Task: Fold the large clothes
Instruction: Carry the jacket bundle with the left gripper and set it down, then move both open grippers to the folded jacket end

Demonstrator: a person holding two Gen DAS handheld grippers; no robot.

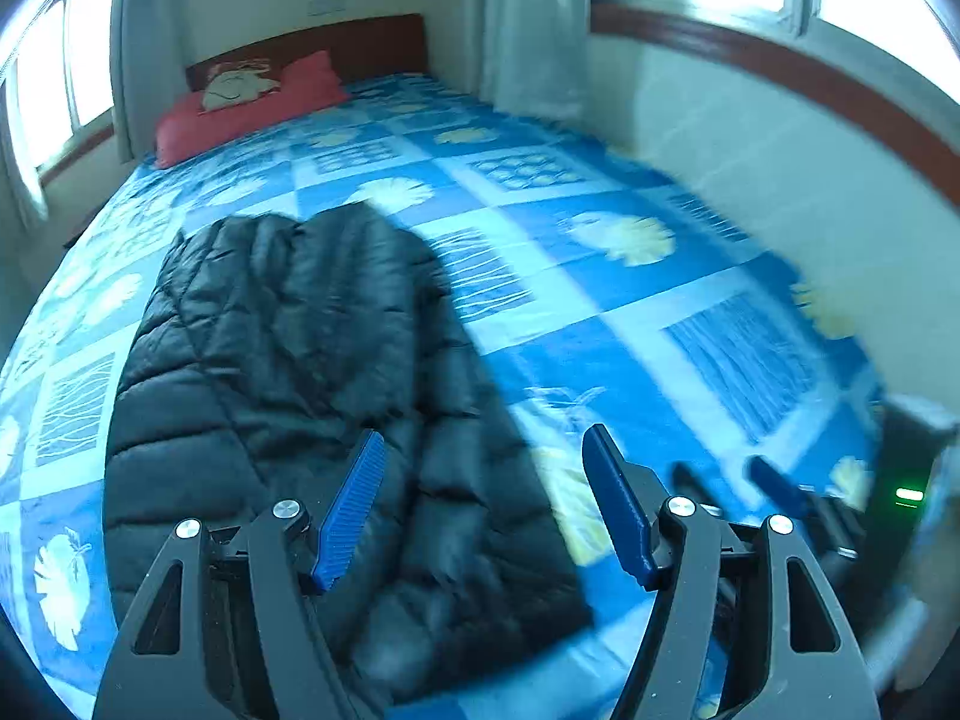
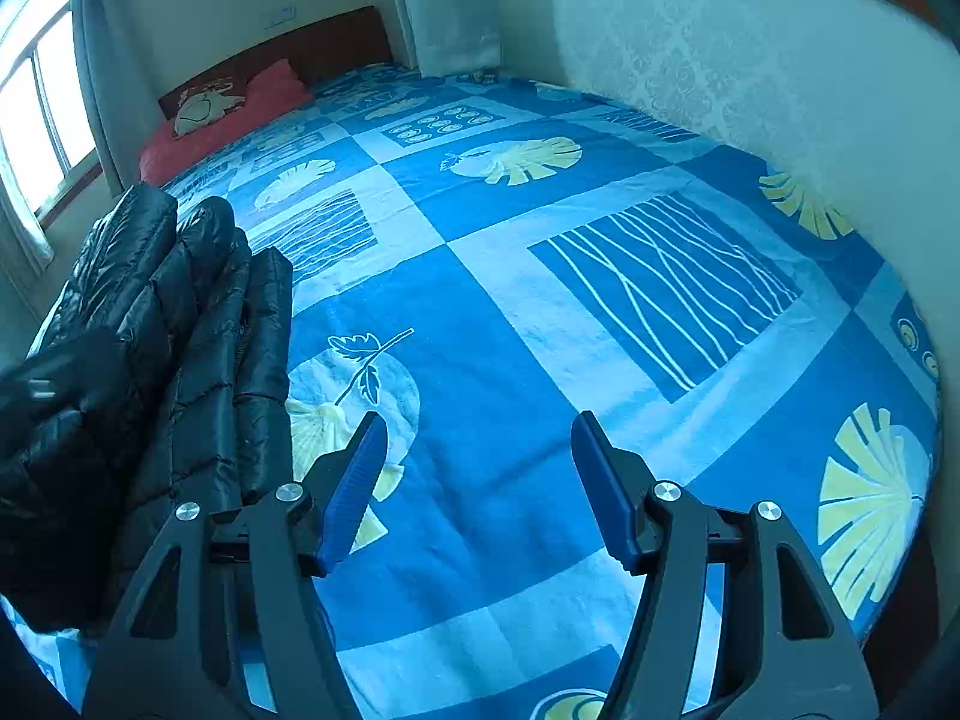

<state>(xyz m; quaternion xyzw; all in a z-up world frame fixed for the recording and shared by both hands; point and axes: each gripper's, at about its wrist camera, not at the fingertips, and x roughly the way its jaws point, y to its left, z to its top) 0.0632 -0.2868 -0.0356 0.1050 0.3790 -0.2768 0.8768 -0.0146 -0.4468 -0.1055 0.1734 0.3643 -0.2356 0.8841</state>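
A black quilted puffer jacket [image 1: 288, 372] lies folded lengthwise on the blue patterned bedspread [image 1: 600, 276]. My left gripper [image 1: 483, 444] is open and empty, held above the jacket's near right edge. The right gripper [image 1: 726, 471] shows blurred at the lower right of the left wrist view. In the right wrist view the jacket [image 2: 168, 348] lies at the left, and my right gripper [image 2: 477, 426] is open and empty above bare bedspread [image 2: 540, 312], to the right of the jacket.
A red pillow [image 1: 252, 102] lies at the wooden headboard [image 1: 336, 45]. A papered wall [image 2: 750, 60] runs along the bed's right side. Windows with curtains [image 1: 54, 90] stand at the left. A dark device with a green light [image 1: 909, 492] stands at the right.
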